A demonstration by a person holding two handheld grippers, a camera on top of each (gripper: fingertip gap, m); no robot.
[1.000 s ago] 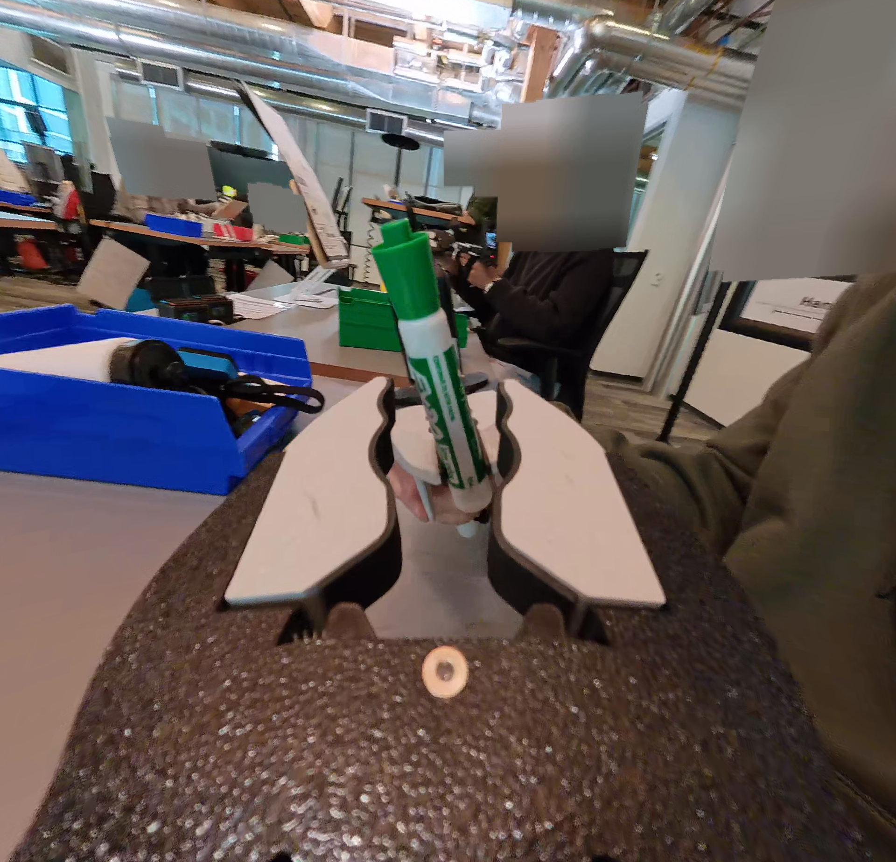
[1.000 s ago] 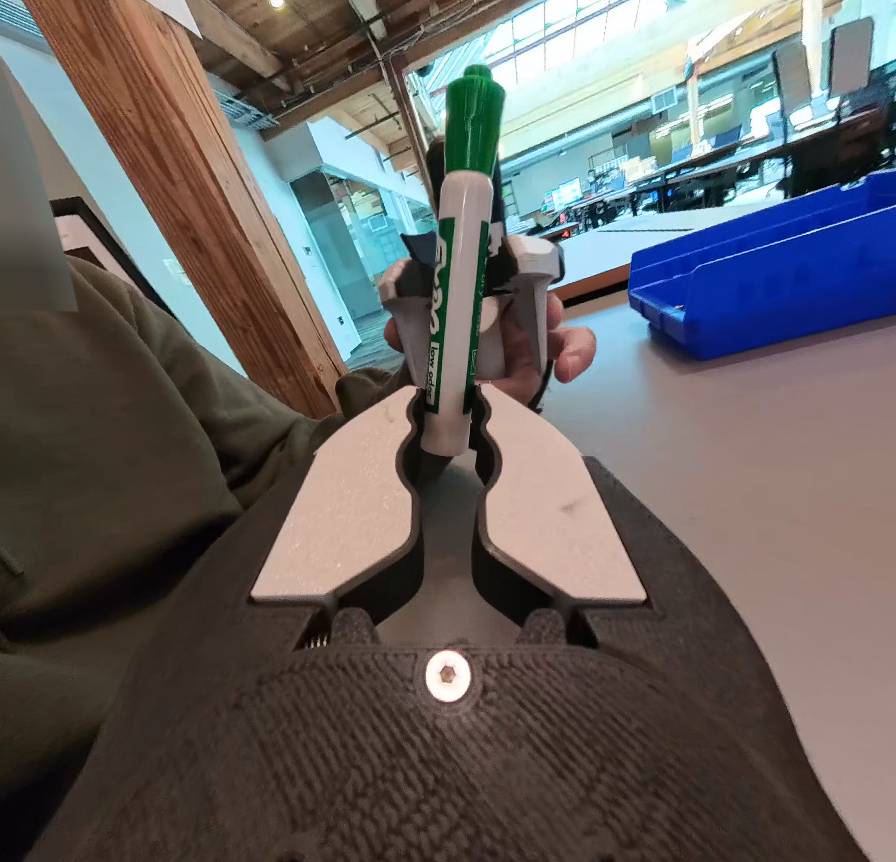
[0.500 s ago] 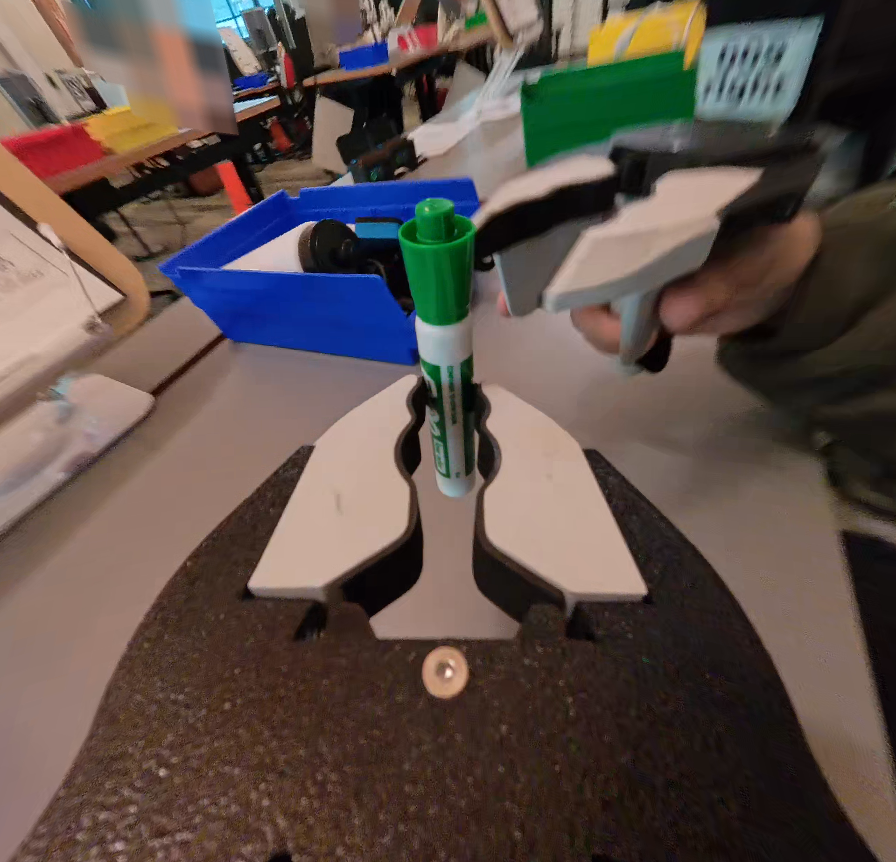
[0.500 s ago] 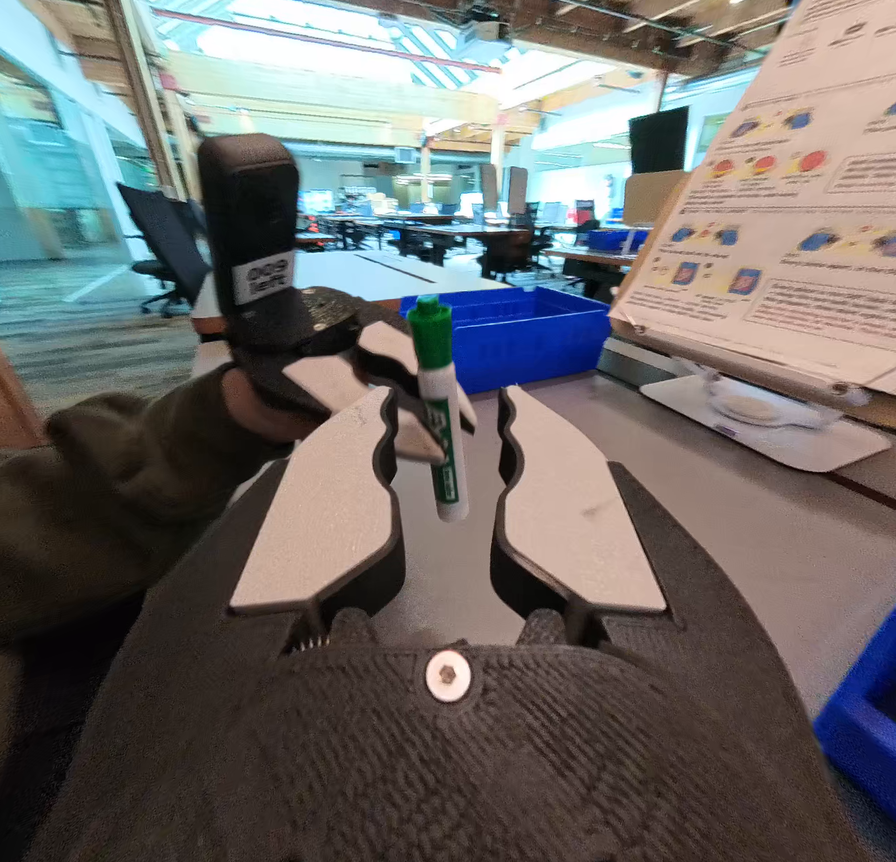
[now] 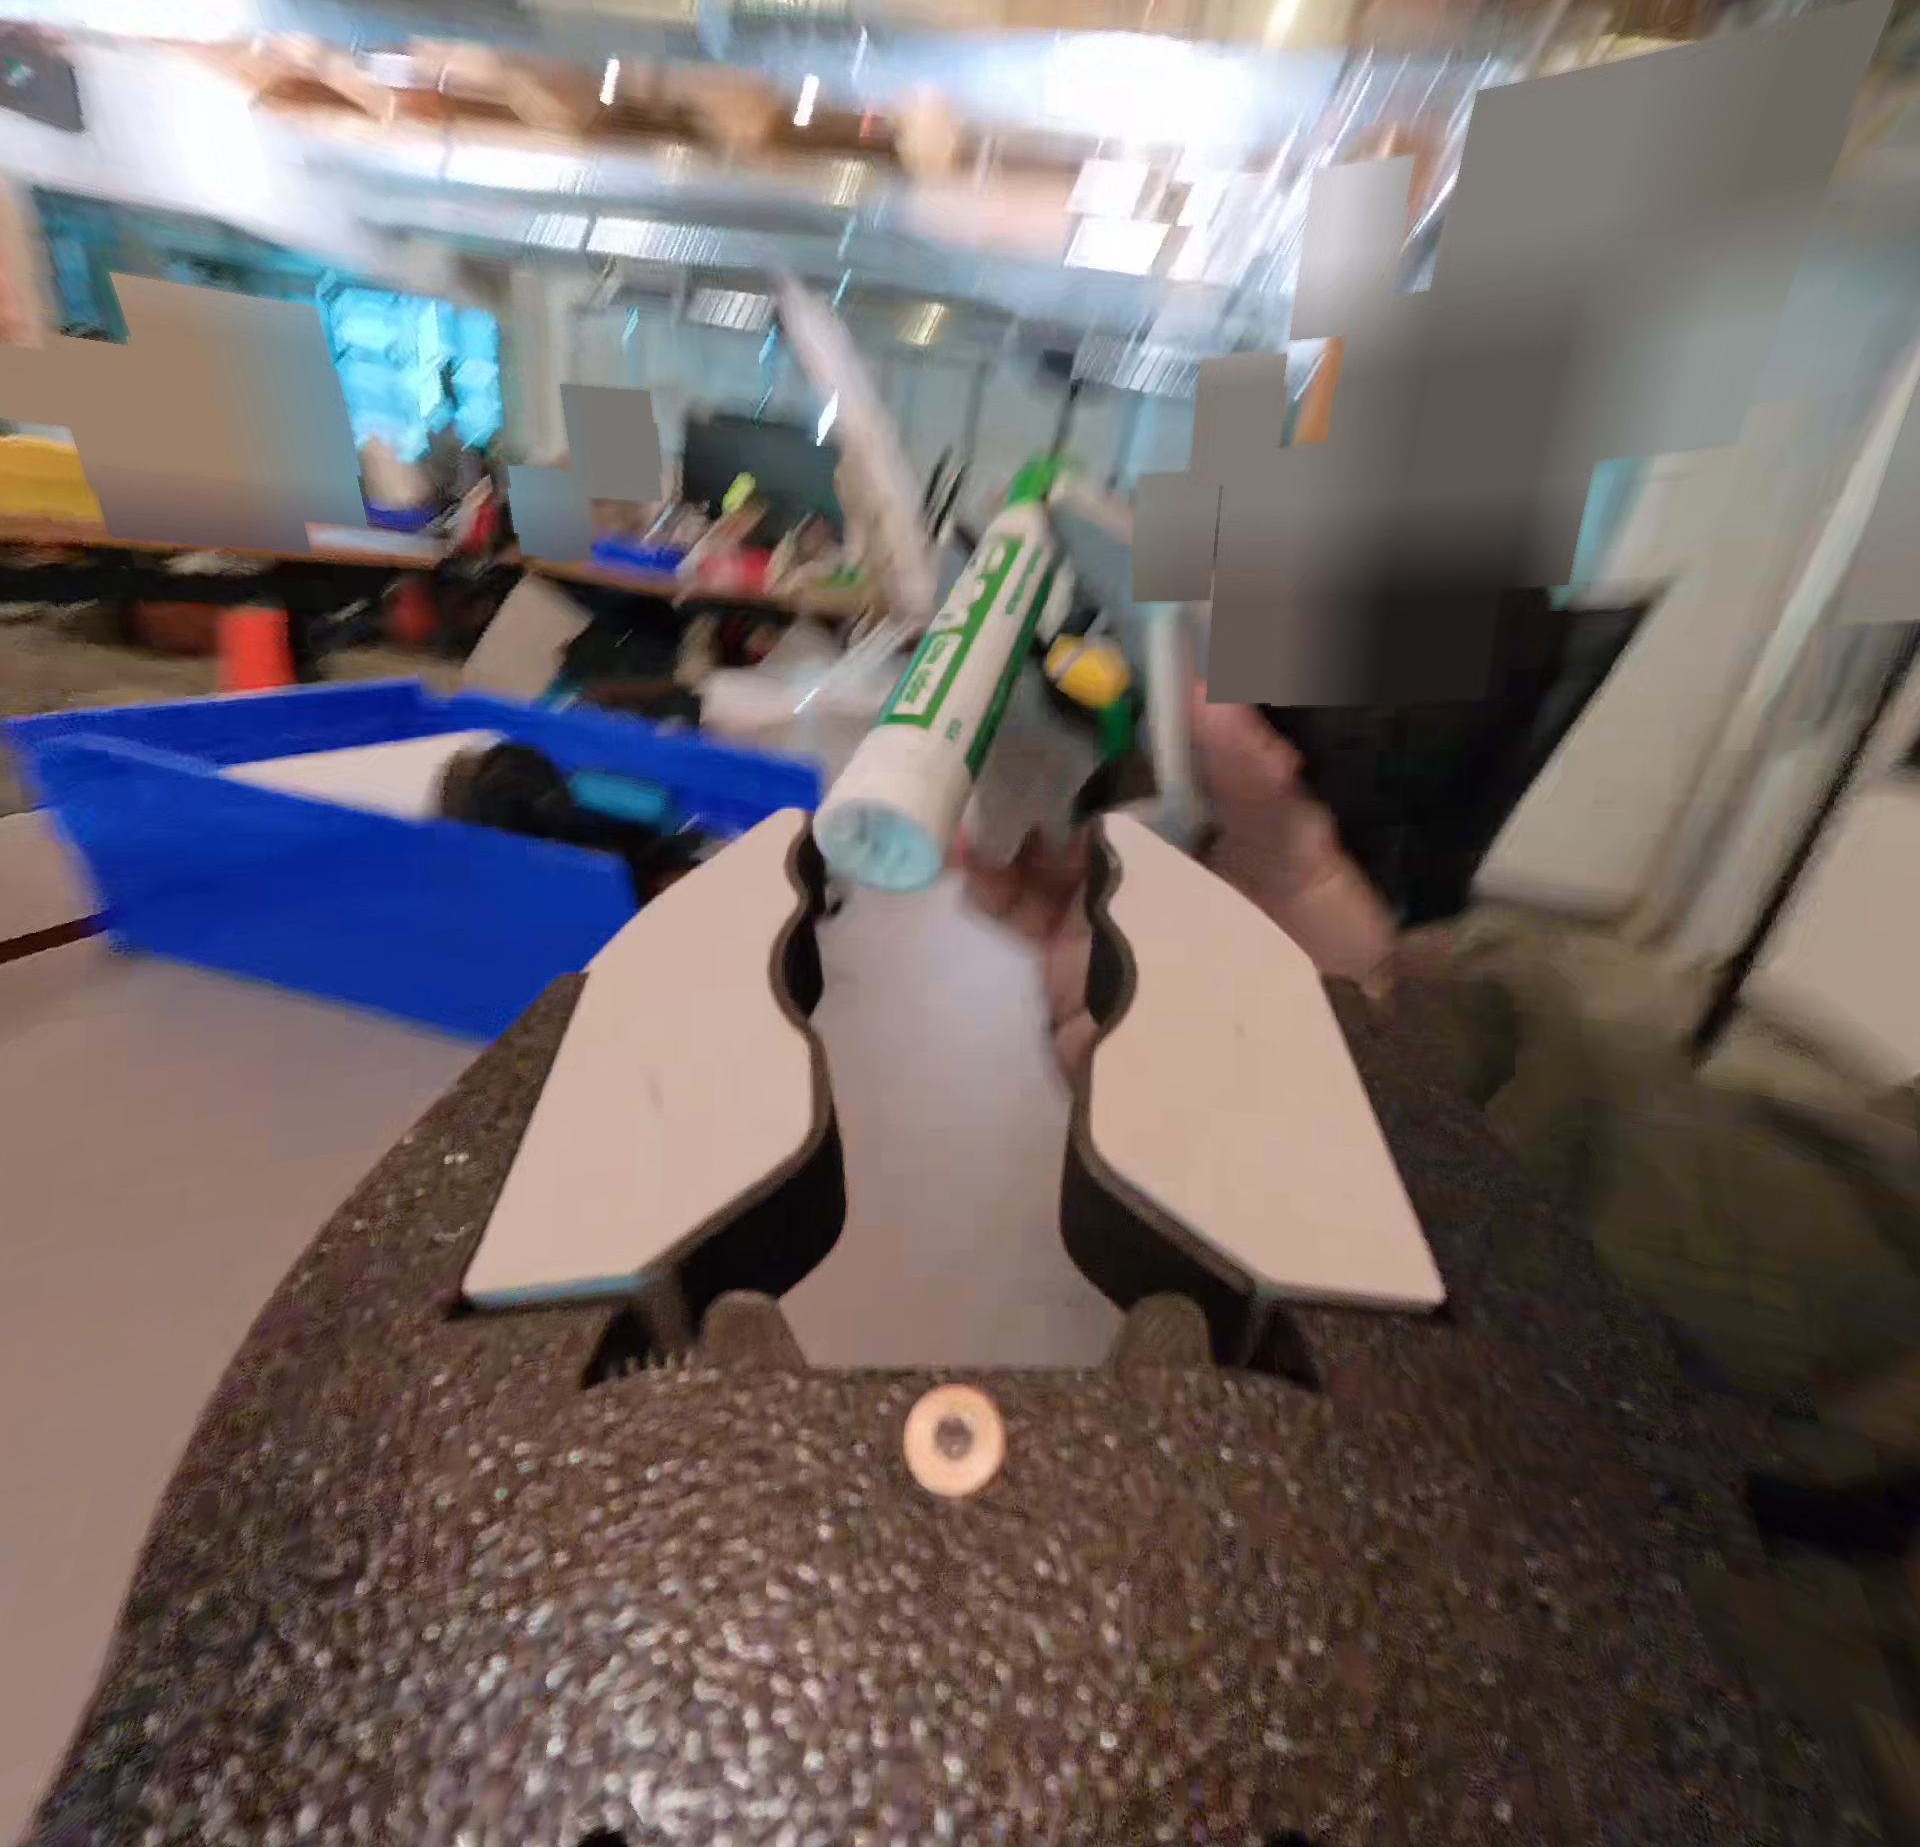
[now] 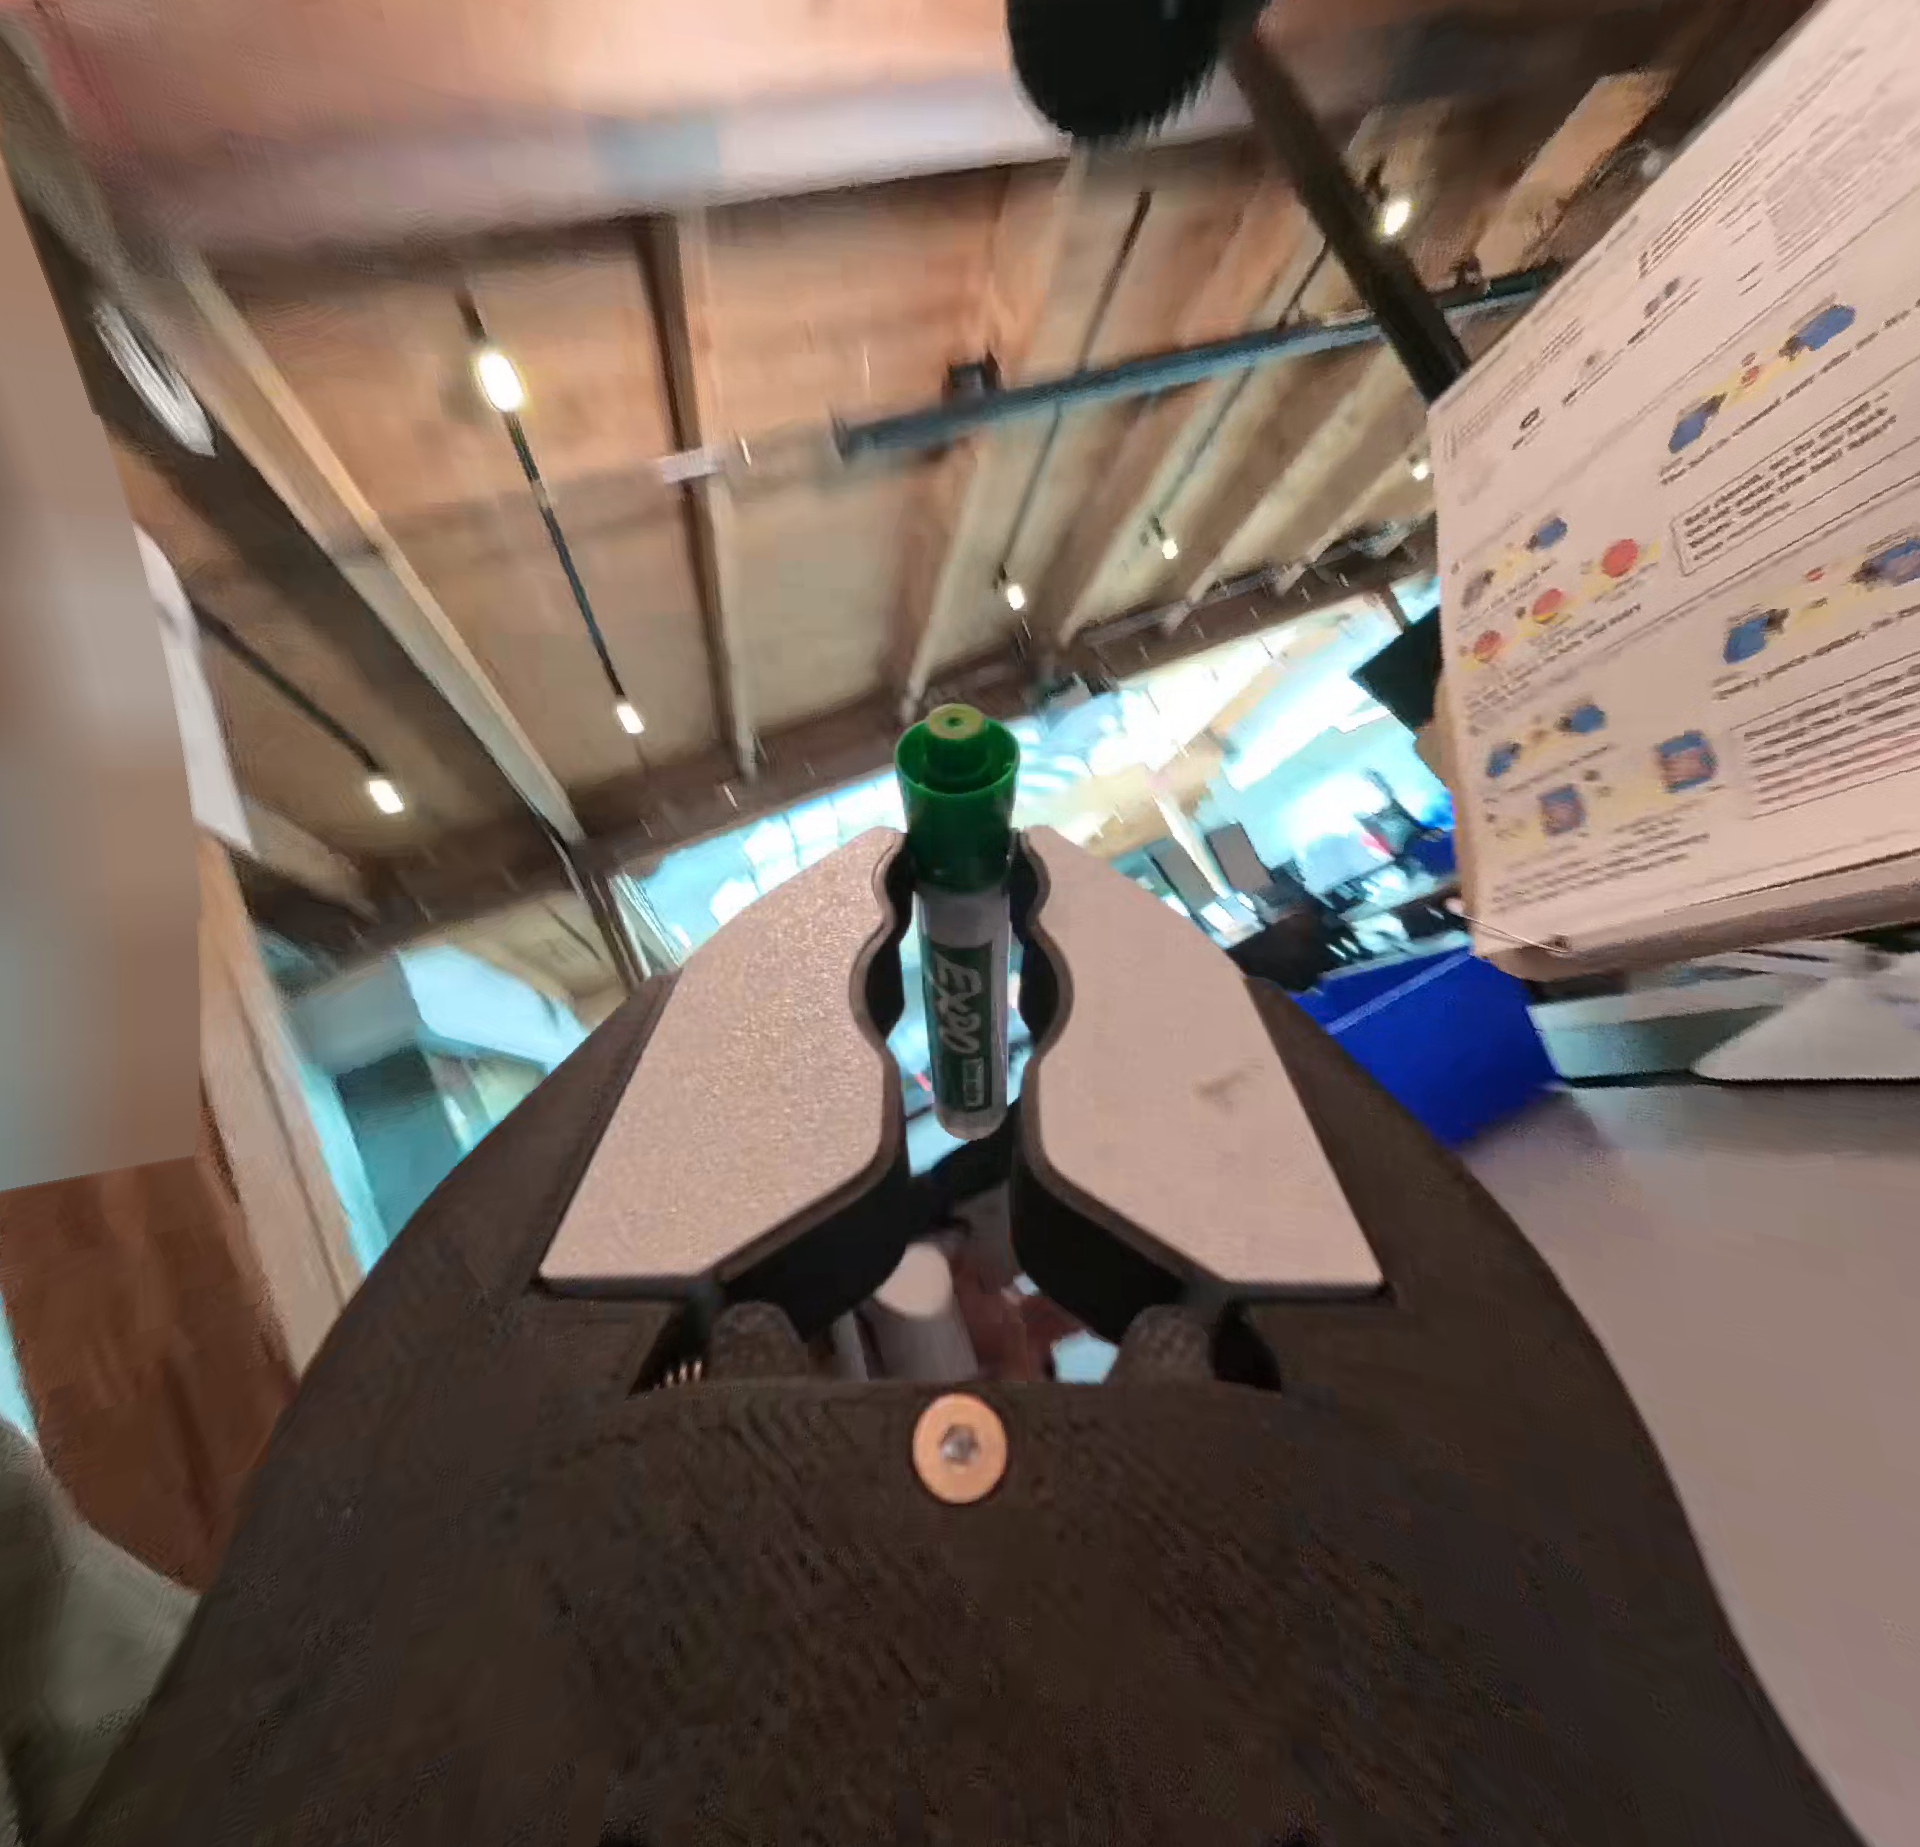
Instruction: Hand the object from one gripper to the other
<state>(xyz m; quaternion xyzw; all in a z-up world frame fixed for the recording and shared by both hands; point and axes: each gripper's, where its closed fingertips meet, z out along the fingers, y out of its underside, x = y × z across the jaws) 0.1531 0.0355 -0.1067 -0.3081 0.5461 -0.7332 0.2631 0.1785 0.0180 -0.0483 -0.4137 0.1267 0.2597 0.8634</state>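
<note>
One green marker [image 6: 958,924] sits clamped in right gripper [image 6: 958,862]; left gripper [image 5: 951,862], spread empty just below marker's butt, best backs off straight.

The green marker [image 6: 958,924] carries printed lettering along its white barrel [image 5: 956,675], held between the right gripper's [image 6: 958,847] jaws. A white instruction sheet [image 6: 1704,571] at the right edge bears lines of small print beside coloured pictures, too blurred to make out.
</note>
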